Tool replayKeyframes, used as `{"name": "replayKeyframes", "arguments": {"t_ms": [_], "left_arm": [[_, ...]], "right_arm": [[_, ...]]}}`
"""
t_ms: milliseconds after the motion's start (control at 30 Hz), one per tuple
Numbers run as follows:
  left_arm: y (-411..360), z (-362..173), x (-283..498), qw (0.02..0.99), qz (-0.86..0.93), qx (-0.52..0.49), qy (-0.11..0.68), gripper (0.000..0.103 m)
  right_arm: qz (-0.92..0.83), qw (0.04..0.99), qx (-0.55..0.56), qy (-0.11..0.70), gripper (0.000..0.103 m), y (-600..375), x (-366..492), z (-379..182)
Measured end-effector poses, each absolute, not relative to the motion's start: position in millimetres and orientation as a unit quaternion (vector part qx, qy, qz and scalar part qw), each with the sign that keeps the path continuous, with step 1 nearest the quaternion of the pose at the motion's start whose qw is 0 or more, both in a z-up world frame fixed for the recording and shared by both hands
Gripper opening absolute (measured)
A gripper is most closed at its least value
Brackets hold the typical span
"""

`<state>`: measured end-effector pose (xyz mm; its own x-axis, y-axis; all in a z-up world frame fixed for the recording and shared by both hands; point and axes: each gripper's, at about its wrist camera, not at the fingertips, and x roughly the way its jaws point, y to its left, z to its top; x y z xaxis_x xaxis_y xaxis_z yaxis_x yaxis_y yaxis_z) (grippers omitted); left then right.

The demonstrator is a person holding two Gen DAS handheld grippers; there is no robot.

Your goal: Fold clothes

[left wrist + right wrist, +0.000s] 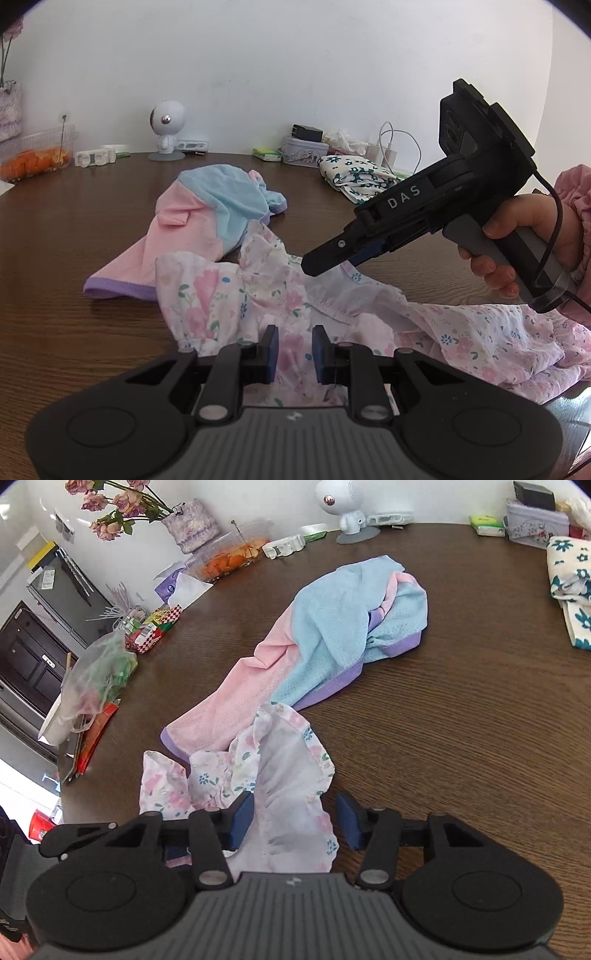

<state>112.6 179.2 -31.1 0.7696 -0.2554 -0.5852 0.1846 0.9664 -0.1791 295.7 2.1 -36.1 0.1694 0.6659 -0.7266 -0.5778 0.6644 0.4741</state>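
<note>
Dark brown wood grain runs across the round counter, which carries everything here and is backed by a white wall.

On it, the floral garment, white with pink flowers and frilled edges, lies crumpled at the near side and spreads toward the right in the left wrist view. One frilled end overlaps the purple hem of the pink and blue mesh garment, which lies in a loose heap toward the middle of the counter. A white cloth with teal flowers sits bunched near the far right edge, well apart from the other two.

Over the floral garment hover the left tongs. Their blue pads stand a narrow way apart with floral cloth showing in the gap below them; I cannot tell whether the pads touch it.

In the left wrist view the right tongs are seen from the side, held in a person's hand with a pink sleeve, tips pointing down at the floral garment's collar area. In their own view the right tongs stand apart; a frilled panel of the floral garment lies between the pads, and the right pad is clear of it.

Along the far rim stand a small white robot-shaped figure, a clear tub of orange pieces, a lidded tin, a white charger with its cable and a vase of pink flowers.
</note>
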Motion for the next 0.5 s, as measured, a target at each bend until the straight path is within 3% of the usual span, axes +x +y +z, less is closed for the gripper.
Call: {"name": "replayKeyframes", "arguments": {"t_ms": [167,333,500], "left_arm": [[182.8,-37.3,113.1,0.936,-0.121,-0.074,0.321,0.018],[188.7,-38.4,112.7,0.934,-0.119,-0.101,0.322,0.018],[196.6,-39.5,113.7,0.928,-0.119,-0.138,0.324,0.018]], "right_arm": [[0.432,0.749,0.072,0.497,0.006,3.8,296.3,-39.6],[0.489,0.762,0.01,0.424,0.003,4.7,268.3,-14.7],[0.568,0.744,-0.166,0.309,0.003,17.9,205.8,12.9]]}}
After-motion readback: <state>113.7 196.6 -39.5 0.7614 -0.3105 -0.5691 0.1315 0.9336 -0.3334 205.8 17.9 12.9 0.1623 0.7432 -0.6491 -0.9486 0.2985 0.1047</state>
